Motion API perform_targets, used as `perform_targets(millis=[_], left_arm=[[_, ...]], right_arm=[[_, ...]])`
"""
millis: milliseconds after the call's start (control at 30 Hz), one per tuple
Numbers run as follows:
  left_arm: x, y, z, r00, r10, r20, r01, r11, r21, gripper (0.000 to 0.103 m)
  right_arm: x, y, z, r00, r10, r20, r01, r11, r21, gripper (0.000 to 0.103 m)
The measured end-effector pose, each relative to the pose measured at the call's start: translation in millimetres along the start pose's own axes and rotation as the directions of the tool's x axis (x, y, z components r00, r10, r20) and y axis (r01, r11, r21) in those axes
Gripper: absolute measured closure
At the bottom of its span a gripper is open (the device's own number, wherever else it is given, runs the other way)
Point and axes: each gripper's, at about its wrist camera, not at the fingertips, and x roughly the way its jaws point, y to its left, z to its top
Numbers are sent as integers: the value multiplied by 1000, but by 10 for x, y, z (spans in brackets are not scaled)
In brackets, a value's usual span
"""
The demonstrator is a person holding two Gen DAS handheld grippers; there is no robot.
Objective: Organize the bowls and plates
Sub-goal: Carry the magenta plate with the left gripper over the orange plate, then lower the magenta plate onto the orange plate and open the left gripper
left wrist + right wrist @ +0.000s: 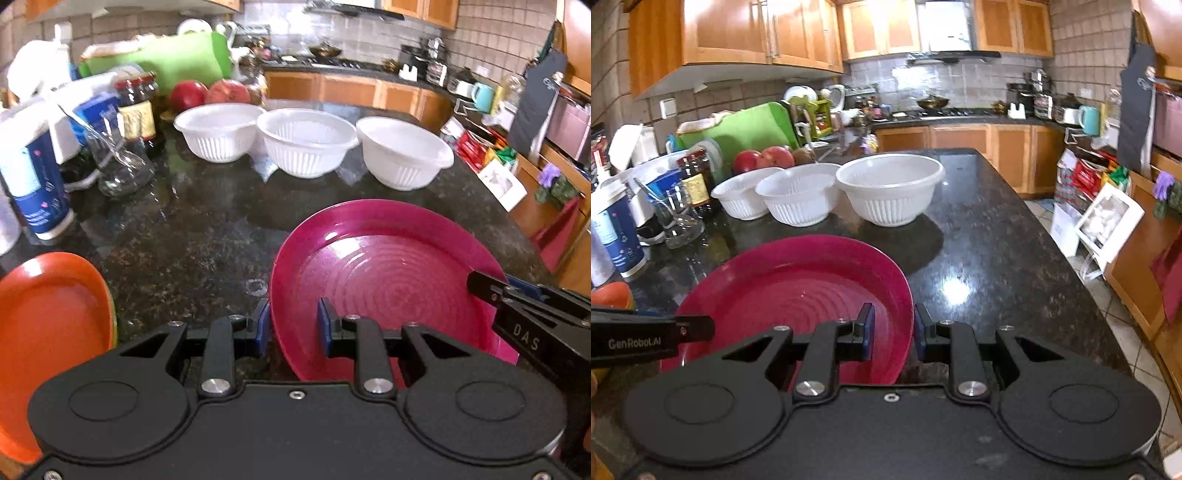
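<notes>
The magenta plate (384, 273), lower centre of frame, is straddled at opposite rims by the left gripper (291, 325) and right gripper (894, 332), jaws apparently parted around the rim, not clamped; closing, then transfer onto the orange plate (48, 325) at lower left, is judged next.

Glossy speckled black stone tabletop (997, 229); shiny smooth magenta plastic plate (798, 284); ribbed white plastic bowls (306, 144); matt black plastic claw (291, 325) with blue pads

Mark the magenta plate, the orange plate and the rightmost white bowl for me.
magenta plate (388, 266): left wrist view, on its ringed centre.
orange plate (48, 325): left wrist view, on its flat face.
rightmost white bowl (890, 206): right wrist view, on its ribbed outer wall.
</notes>
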Motion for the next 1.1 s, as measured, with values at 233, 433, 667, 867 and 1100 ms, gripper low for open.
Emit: perform_targets(millis=[233, 433, 667, 867, 1100], left_arm=[[-178, -11, -13, 997, 72, 40, -70, 996, -49, 69], [-351, 143, -92, 989, 133, 70, -126, 988, -91, 69], [-575, 591, -162, 976, 197, 93, -185, 975, -124, 69], [-721, 1163, -228, 965, 250, 81, -238, 961, -141, 69], [-780, 1757, -316, 961, 267, 76, -254, 957, -142, 69]], right_arm=[[-78, -30, 79, 996, 90, 19, -89, 996, -24, 78], [-153, 171, 74, 987, 159, 31, -157, 985, -75, 78], [-205, 733, 71, 975, 218, 28, -214, 971, -109, 78], [-169, 1420, 20, 964, 267, 1, -265, 955, -131, 78], [-95, 2111, -68, 960, 278, -21, -278, 950, -145, 78]])
